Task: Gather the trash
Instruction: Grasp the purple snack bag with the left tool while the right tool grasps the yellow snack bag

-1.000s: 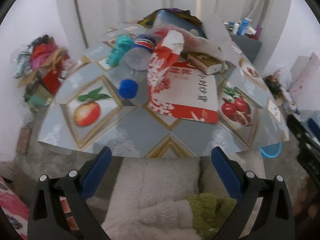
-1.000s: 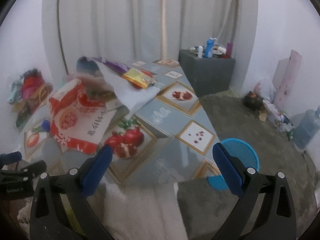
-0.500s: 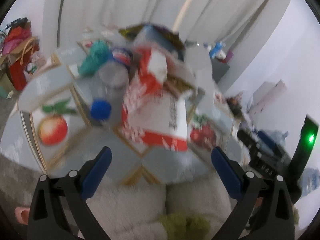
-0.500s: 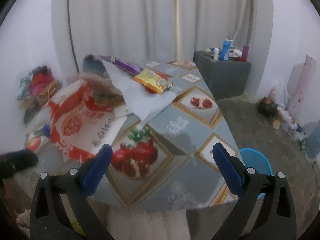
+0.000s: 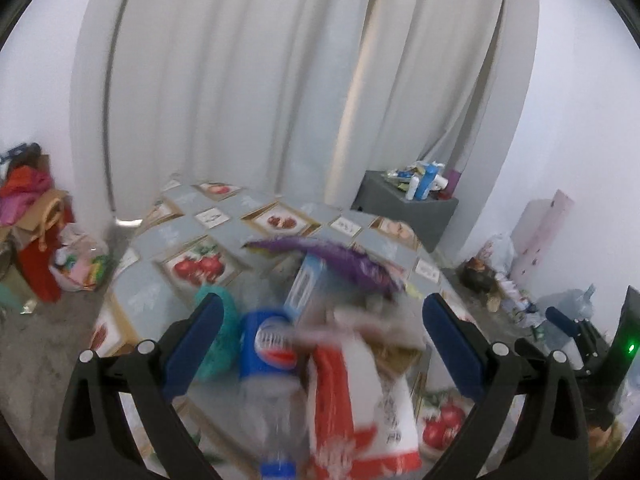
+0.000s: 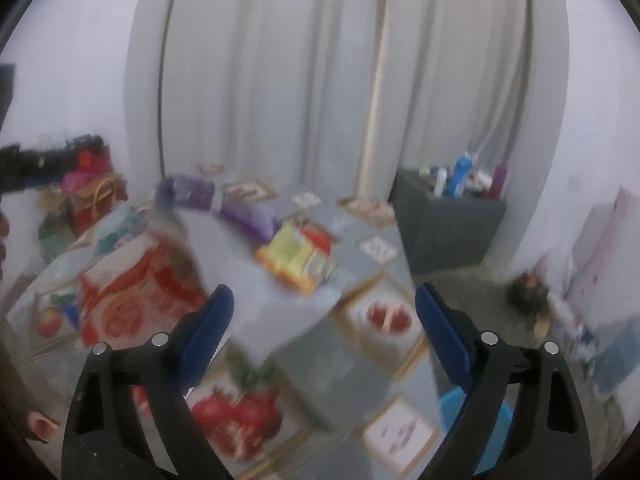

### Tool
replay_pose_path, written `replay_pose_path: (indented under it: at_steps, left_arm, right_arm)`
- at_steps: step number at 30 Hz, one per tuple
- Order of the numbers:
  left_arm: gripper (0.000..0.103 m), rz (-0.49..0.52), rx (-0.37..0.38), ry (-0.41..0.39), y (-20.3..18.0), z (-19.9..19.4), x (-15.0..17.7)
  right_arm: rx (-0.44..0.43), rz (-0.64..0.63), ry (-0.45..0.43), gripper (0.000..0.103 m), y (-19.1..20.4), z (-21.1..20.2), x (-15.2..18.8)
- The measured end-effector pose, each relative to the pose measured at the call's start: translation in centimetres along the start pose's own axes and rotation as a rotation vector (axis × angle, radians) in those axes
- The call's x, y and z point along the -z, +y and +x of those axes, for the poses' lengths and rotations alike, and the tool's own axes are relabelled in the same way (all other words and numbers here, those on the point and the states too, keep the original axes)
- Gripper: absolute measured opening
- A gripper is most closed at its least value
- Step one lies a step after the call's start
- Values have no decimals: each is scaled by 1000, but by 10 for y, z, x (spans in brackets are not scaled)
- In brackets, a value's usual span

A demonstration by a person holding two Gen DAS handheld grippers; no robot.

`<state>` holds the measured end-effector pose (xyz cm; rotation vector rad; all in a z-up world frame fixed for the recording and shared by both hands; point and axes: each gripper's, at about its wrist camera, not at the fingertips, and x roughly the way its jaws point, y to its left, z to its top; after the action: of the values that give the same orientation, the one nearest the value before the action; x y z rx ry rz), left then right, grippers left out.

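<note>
Trash lies all over the table (image 5: 168, 236), none of it collected so far as the views show. At the left, the left gripper (image 5: 320, 332) gapes wide and empty over the plastic bottle (image 5: 268, 368) and red-and-white bag (image 5: 360, 396). Further right, the right gripper (image 6: 324, 320) is equally wide and empty, the yellow snack packet (image 6: 298, 256) beyond it. The blue bin (image 6: 472, 436) sits on the floor near right; by my reckoning every pickup remains.

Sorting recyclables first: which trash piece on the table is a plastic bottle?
The clear Pepsi bottle with the blue label and blue cap, lying between the left tool's fingers; the others are bags and wrappers.
</note>
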<state>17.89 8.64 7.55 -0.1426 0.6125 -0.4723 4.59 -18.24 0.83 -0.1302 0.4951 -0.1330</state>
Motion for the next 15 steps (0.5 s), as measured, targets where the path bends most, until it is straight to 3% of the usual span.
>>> replay_pose_path:
  at_steps: [5, 8, 12, 15]
  left_arm:
    - [97, -92, 75, 49, 16, 40, -27]
    - [90, -124, 90, 91, 20, 62, -34]
    - [83, -299, 169, 217, 44, 105, -45]
    - [80, -392, 179, 287, 58, 128, -48]
  right_arm:
    - [-19, -97, -36, 79, 4, 35, -15]
    - [-43, -145, -24, 77, 9, 54, -12]
    - [-72, -201, -15, 74, 14, 70, -9]
    - [-110, -243, -4, 74, 19, 83, -6]
